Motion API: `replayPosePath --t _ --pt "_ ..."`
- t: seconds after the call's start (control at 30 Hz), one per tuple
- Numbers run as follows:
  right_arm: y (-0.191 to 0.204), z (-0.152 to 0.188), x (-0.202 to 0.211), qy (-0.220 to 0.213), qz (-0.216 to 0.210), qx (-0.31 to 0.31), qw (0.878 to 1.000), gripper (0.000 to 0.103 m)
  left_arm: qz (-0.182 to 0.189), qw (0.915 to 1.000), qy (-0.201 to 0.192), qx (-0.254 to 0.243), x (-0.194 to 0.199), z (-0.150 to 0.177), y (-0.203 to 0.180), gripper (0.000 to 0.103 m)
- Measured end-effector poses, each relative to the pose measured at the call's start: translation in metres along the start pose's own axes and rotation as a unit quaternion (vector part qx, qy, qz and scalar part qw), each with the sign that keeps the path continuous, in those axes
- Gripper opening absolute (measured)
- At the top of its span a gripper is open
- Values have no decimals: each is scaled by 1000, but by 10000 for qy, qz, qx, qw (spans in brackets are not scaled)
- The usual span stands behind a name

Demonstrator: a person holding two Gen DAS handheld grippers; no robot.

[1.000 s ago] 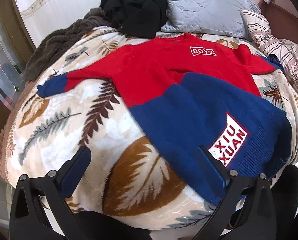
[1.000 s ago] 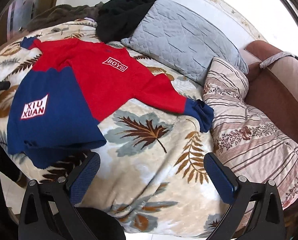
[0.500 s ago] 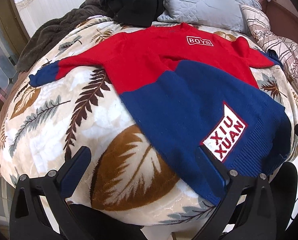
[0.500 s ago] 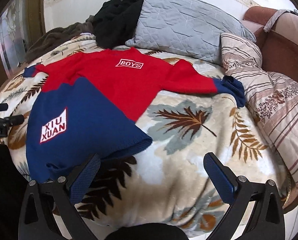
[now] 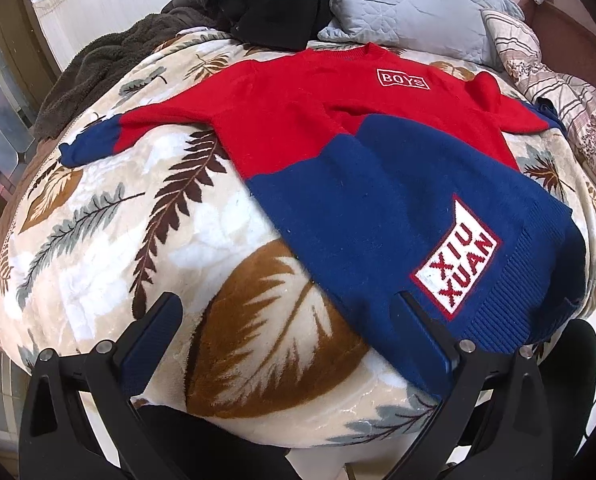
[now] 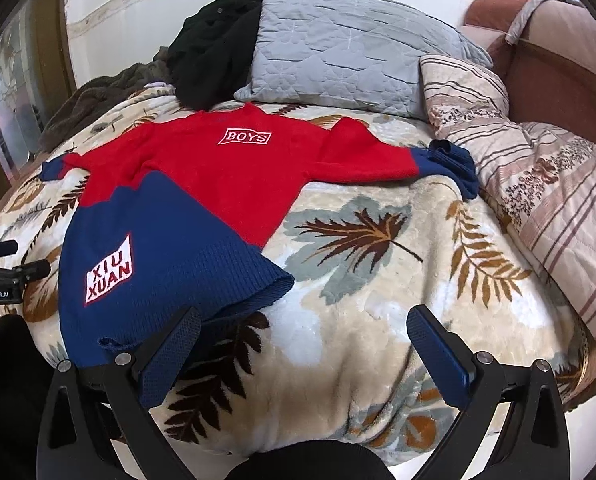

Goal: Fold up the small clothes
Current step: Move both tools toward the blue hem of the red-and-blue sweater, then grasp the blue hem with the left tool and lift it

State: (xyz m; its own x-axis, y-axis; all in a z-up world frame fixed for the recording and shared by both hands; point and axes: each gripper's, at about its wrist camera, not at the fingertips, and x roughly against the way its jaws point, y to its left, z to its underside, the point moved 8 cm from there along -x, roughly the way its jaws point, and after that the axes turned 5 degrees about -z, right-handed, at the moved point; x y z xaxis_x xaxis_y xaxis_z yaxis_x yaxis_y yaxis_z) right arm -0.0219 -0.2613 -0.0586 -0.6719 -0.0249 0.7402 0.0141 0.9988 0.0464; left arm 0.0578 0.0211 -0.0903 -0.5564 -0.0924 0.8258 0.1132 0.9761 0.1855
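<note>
One sweater (image 5: 338,168) flat on blanket (image 5: 117,240); two grippers, left (image 5: 289,312) and right (image 6: 304,332), jaws wide.

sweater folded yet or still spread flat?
Spread, unfolded. The sweater lies front-up on the blanket, both sleeves stretched out sideways, hem flat; neither hand-held gripper is touching it.

Red-and-navy sweater (image 5: 350,168), flat, front up, sleeves outspread

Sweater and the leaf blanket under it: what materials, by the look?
Sweater: looks like knitted yarn, wool or acrylic, matte; ribbing lines show along the blue hem, and the "XIU XUAN" patch looks sewn or knitted in.
Leaf blanket: seems plush fleece, likely synthetic; short dense pile with a soft sheen and a printed leaf pattern.
</note>
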Motion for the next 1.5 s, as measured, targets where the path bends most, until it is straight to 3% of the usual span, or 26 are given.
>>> replayPosePath --t 0.7,1.2,1.33,1.43,1.5 --pt "-10 12 17 -63 117 -250 9996 103 102 9999 14 -63 10 7 -4 103" --pt "-8 13 10 10 18 -279 9996 103 302 9991 300 25 -4 5 -11 103" --pt "-10 14 5 61 -15 -351 9994 103 632 9959 613 191 -14 8 -21 103" --pt "-10 15 2 96 -68 -416 9991 103 1100 9882 972 438 -24 14 -36 103" --pt "-10 16 0 122 -90 -433 9989 103 1426 9806 1185 634 -29 19 -46 94"
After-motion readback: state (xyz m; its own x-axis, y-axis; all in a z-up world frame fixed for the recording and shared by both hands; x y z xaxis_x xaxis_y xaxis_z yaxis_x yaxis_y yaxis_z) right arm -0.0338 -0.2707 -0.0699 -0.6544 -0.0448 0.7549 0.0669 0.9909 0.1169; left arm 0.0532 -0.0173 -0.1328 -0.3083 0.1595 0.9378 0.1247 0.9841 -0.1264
